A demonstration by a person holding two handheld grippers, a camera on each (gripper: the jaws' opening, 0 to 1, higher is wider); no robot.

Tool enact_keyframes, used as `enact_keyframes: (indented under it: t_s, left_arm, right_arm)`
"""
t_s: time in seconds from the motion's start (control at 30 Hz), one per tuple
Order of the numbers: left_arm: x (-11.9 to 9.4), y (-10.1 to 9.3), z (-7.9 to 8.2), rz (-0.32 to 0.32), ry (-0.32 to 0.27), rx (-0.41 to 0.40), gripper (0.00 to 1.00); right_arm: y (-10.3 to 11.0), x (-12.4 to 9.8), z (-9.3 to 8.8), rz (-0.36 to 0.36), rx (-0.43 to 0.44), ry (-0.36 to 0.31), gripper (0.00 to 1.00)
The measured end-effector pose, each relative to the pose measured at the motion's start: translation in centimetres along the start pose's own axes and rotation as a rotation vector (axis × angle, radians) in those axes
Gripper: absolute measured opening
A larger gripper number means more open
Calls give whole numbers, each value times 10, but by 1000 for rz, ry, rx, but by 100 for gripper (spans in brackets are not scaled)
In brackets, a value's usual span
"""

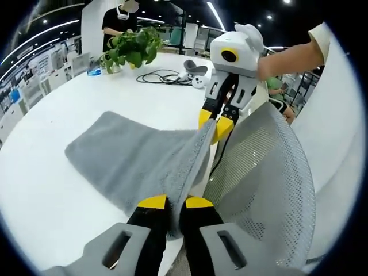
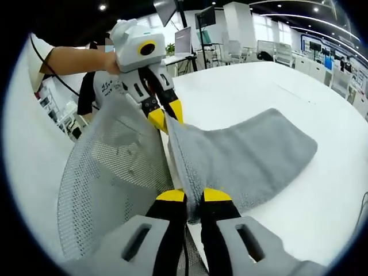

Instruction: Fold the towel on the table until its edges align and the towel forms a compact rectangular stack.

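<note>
A grey towel point(image 1: 129, 161) lies partly on the white table point(image 1: 52, 195), its near edge lifted and stretched between both grippers. My left gripper point(image 1: 175, 201) is shut on one corner of that edge. The right gripper point(image 1: 215, 123), held by a person's hand, pinches the other corner further off. In the right gripper view the towel point(image 2: 247, 155) spreads to the right over the table point(image 2: 322, 213). There my right gripper point(image 2: 192, 198) is shut on its corner, and the left gripper point(image 2: 167, 118) grips the far corner.
A grey mesh chair back point(image 1: 264, 184) stands right beside the table edge, under the lifted towel edge; it is also seen as the chair back point(image 2: 109, 178). A potted plant point(image 1: 132, 49), a black cable point(image 1: 161, 76) and a person point(image 1: 119, 20) are at the far side.
</note>
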State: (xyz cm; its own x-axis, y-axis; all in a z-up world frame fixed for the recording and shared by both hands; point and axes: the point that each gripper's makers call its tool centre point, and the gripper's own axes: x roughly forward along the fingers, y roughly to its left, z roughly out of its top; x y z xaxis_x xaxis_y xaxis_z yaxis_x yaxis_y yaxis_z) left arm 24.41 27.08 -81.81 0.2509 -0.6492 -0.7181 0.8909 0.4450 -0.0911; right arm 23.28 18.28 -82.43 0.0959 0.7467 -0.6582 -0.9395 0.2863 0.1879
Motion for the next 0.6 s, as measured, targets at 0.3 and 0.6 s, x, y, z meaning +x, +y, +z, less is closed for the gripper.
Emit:
enact_keyframes:
  t_s: [0.3, 0.6]
  left_arm:
    - [-12, 7, 22, 24, -30, 36, 9]
    - [-20, 10, 41, 49, -52, 64, 9]
  right_arm:
    - [-3, -15, 19, -1, -21, -20, 5]
    - [-3, -29, 39, -14, -40, -53, 6]
